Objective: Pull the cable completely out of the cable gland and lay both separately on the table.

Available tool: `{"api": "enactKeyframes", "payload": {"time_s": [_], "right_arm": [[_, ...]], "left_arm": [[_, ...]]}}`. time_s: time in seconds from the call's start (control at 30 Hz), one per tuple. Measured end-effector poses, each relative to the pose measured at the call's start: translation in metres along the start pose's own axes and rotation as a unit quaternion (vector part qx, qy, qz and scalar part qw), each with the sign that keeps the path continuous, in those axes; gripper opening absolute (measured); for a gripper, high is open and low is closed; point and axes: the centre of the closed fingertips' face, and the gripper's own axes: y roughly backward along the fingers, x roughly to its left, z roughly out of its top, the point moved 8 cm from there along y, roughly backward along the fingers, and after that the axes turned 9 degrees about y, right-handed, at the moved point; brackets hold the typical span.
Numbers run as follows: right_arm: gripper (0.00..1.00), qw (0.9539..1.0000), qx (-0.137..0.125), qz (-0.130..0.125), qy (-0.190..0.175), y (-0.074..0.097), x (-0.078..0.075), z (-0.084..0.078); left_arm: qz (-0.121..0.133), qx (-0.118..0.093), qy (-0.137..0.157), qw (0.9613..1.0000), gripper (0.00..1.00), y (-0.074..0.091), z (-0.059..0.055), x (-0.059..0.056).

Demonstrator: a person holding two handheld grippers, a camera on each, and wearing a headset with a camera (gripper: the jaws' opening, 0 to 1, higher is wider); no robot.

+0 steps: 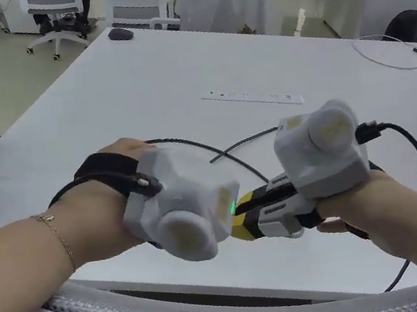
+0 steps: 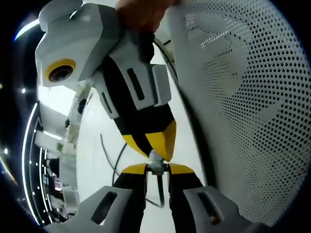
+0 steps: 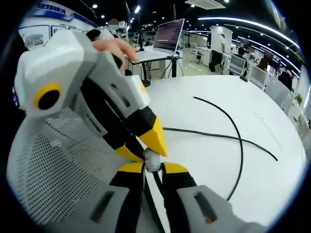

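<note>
step: pull-out not yet done | my left tongs, right tongs tip to tip, both clamped on gland above near edge of tabletop | cable trails over tabletop | next, i judge: one regrips cable, pull apart

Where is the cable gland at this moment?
In both gripper views, the cable gland is pinched where the left gripper and the right gripper meet tip to tip, by the near edge of the white table and the mesh chair back.
</note>
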Motion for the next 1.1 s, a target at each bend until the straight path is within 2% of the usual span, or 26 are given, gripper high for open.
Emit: {"api": "enactKeyframes", "payload": {"time_s": [0.07, 0.1, 0.17, 0.2, 0.23, 0.27, 0.3, 0.33, 0.37, 0.47, 0.5, 0.53, 0.57, 0.6, 0.63, 0.67, 0.7, 0.73, 0.77, 0.8, 0.83, 0.87, 0.9, 0.97, 1.07, 1.1], "right_arm": [[0.13, 0.9982, 0.010, -0.005, 0.059, -0.002, 0.003, 0.002], [0.13, 0.9964, 0.023, -0.008, 0.082, -0.003, 0.007, 0.002], [0.12, 0.9919, 0.033, -0.022, 0.121, -0.005, 0.008, 0.004], [0.12, 0.9854, 0.045, -0.028, 0.162, -0.007, 0.010, 0.006], [0.13, 0.9814, 0.050, -0.032, 0.183, -0.007, 0.010, 0.006], [0.13, 0.9746, 0.052, -0.032, 0.215, -0.009, 0.011, 0.009], [0.12, 0.9700, 0.060, -0.039, 0.232, -0.009, 0.010, 0.008], [0.12, 0.9649, 0.055, -0.038, 0.254, -0.010, 0.012, 0.011], [0.12, 0.9616, 0.059, -0.041, 0.265, -0.011, 0.012, 0.011], [0.12, 0.9211, 0.086, -0.055, 0.376, -0.013, 0.017, 0.016], [0.12, 0.9203, 0.091, -0.057, 0.376, -0.014, 0.019, 0.015], [0.12, 0.9095, 0.098, -0.058, 0.400, -0.015, 0.021, 0.016], [0.11, 0.8961, 0.105, -0.060, 0.427, -0.015, 0.022, 0.018], [0.11, 0.8888, 0.108, -0.063, 0.441, -0.015, 0.023, 0.019], [0.11, 0.8796, 0.112, -0.071, 0.457, -0.015, 0.023, 0.020], [0.11, 0.8725, 0.116, -0.081, 0.468, -0.015, 0.023, 0.022], [0.12, 0.8800, 0.112, -0.078, 0.455, -0.017, 0.024, 0.021], [0.13, 0.8921, 0.107, -0.085, 0.431, -0.017, 0.021, 0.021], [0.13, 0.9210, 0.093, -0.085, 0.368, -0.017, 0.018, 0.021], [0.14, 0.9395, 0.083, -0.081, 0.322, -0.016, 0.016, 0.020], [0.16, 0.9613, 0.069, -0.068, 0.258, -0.012, 0.011, 0.017], [0.19, 0.9700, 0.052, -0.056, 0.231, -0.011, 0.009, 0.016], [0.24, 0.9759, 0.032, -0.060, 0.207, -0.008, 0.005, 0.015], [0.24, 0.9848, 0.026, -0.052, 0.163, -0.004, 0.001, 0.011], [0.19, 0.9927, 0.011, -0.042, 0.112, -0.002, -0.002, 0.009], [0.20, 0.9942, 0.010, -0.044, 0.098, -0.001, -0.003, 0.009]], "left_arm": [[-0.006, 0.001, 0.009, 0.9999, 0.16, -0.001, -0.001, -0.001], [-0.023, -0.004, 0.054, 0.9983, 0.16, -0.002, -0.004, -0.002], [-0.033, -0.017, 0.112, 0.9930, 0.16, -0.002, -0.008, 0.001], [-0.049, -0.029, 0.170, 0.9838, 0.16, -0.002, -0.011, 0.004], [-0.058, -0.038, 0.196, 0.9781, 0.15, -0.002, -0.013, 0.006], [-0.072, -0.051, 0.244, 0.9657, 0.15, -0.001, -0.016, 0.009], [-0.082, -0.056, 0.267, 0.9587, 0.15, 0.000, -0.019, 0.010], [-0.091, -0.056, 0.296, 0.9491, 0.15, 0.000, -0.023, 0.011], [-0.095, -0.060, 0.307, 0.9450, 0.15, 0.001, -0.025, 0.012], [-0.117, -0.071, 0.376, 0.9164, 0.15, 0.003, -0.028, 0.011], [-0.124, -0.070, 0.383, 0.9128, 0.15, 0.004, -0.029, 0.011], [-0.128, -0.071, 0.394, 0.9074, 0.15, 0.003, -0.031, 0.011], [-0.138, -0.074, 0.417, 0.8955, 0.15, 0.003, -0.032, 0.011], [-0.143, -0.078, 0.430, 0.8882, 0.15, 0.004, -0.033, 0.010], [-0.146, -0.084, 0.446, 0.8791, 0.15, 0.004, -0.034, 0.012], [-0.150, -0.092, 0.471, 0.8646, 0.15, 0.005, -0.037, 0.014], [-0.152, -0.093, 0.478, 0.8600, 0.15, 0.006, -0.038, 0.015], [-0.145, -0.093, 0.468, 0.8669, 0.15, 0.006, -0.040, 0.015], [-0.135, -0.095, 0.450, 0.8776, 0.15, 0.006, -0.038, 0.016], [-0.124, -0.093, 0.425, 0.8917, 0.16, 0.006, -0.037, 0.015], [-0.110, -0.073, 0.400, 0.9069, 0.16, 0.005, -0.037, 0.014], [-0.095, -0.060, 0.371, 0.9219, 0.16, 0.003, -0.037, 0.014], [-0.080, -0.045, 0.312, 0.9456, 0.16, 0.002, -0.035, 0.014], [-0.059, -0.030, 0.255, 0.9648, 0.16, 0.000, -0.027, 0.011], [-0.035, -0.021, 0.170, 0.9846, 0.16, -0.001, -0.018, 0.010], [-0.025, -0.017, 0.142, 0.9894, 0.16, -0.001, -0.015, 0.010]]}}
